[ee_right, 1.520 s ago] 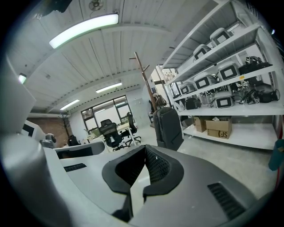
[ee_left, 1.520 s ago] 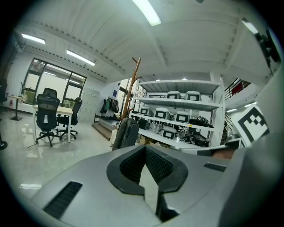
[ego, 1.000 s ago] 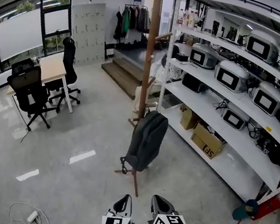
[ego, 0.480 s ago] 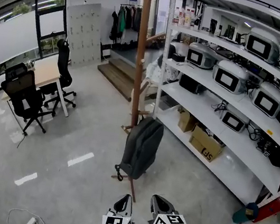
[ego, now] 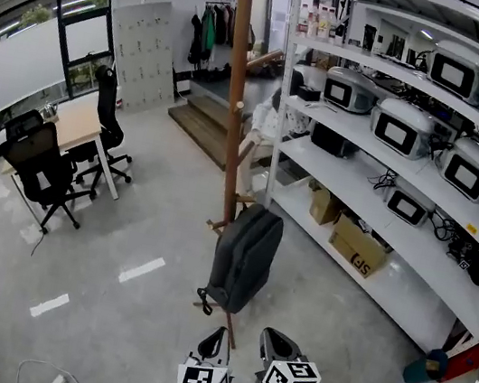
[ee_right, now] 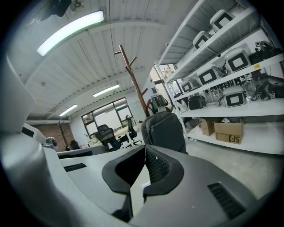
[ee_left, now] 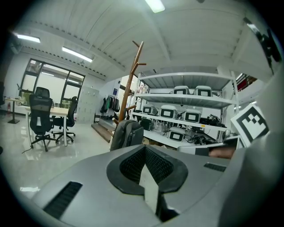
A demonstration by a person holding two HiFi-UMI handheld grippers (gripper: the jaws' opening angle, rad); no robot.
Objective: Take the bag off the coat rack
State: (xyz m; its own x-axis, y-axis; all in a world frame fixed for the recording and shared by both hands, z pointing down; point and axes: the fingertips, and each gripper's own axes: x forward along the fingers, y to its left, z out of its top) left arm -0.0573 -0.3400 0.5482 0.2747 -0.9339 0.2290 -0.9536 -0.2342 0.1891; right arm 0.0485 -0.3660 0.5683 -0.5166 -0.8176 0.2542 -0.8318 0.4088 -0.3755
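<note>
Both tongs are pressed shut and empty: the left tongs (ego: 213, 345) and the right tongs (ego: 276, 347). The bag (ego: 246, 256) hangs low on the coat rack (ego: 236, 94), slightly nearer than a second ago, so the approach seems under way.

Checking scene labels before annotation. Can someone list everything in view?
backpack: 1, dark grey, hanging low on the coat rack
coat rack: 1, brown wood, standing beside the shelving
shelving: 1, white, right side
screened devices: several, grey, on the shelves
cardboard boxes: 2, brown, lowest shelf
desk: 1, light wood, left by the windows
office chairs: 2, black, at the desk
left gripper: 1, grey, bottom edge, shut, empty
right gripper: 1, grey, bottom edge, shut, empty
</note>
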